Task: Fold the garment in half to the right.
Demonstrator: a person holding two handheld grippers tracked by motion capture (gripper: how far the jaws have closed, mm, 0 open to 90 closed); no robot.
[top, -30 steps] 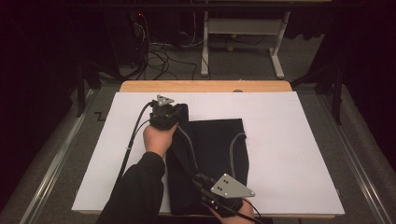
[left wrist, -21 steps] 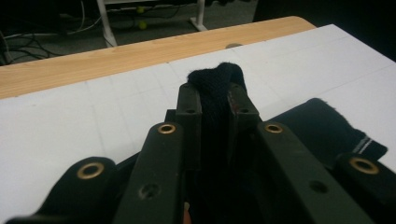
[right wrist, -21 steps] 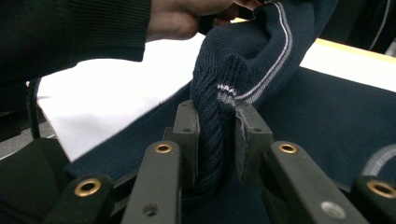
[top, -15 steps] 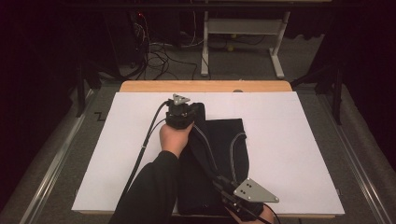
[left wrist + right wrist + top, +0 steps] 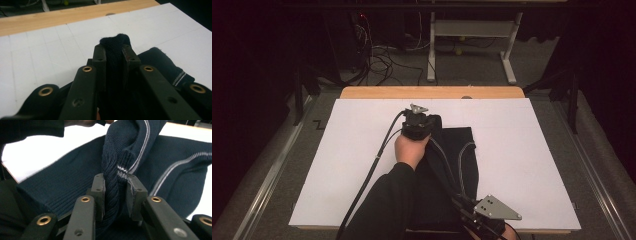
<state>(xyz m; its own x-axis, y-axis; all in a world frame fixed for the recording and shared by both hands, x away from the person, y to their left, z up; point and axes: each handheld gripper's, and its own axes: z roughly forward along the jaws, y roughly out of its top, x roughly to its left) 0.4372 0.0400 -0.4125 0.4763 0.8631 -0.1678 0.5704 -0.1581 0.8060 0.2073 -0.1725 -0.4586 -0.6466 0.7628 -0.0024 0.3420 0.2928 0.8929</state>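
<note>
High view: the dark sweater lies in the middle of the white board, w/ the left gripper at its far edge and the right gripper at its near edge, prob. so both ends can be carried over together for a fold. Left gripper view: its jaws have just let out a tiny bit but are clenched on a bunch of the knit, so that end can't slip. Right gripper view: the jaws pinch a thick roll of cloth by the pale stripe, lifted off the rest.
</note>
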